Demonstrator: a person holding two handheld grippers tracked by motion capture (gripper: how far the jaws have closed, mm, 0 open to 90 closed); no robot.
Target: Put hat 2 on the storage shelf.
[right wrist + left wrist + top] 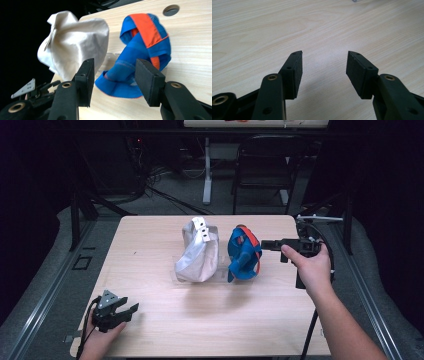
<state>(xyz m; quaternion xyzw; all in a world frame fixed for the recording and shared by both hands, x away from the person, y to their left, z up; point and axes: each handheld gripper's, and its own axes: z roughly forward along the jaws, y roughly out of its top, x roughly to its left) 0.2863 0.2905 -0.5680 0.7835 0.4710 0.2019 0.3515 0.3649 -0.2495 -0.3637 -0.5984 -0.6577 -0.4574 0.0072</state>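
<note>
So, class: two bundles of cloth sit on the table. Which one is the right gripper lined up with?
The blue and orange cloth. The right gripper points at it, jaws open, while the white cloth sits beside it, farther off.

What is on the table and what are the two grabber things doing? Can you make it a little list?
table: light wood, with a round hole near one edge
white cloth: crumpled cream bundle, mid-table
blue cloth: blue and orange mesh bundle, just right of the white cloth
under the cloths: something clear, too faint to name
left gripper: near the table's front left corner, jaws open, holding nothing
right gripper: jaws open, pointed at the blue cloth from the right side
touching the blue cloth: cannot tell
</note>
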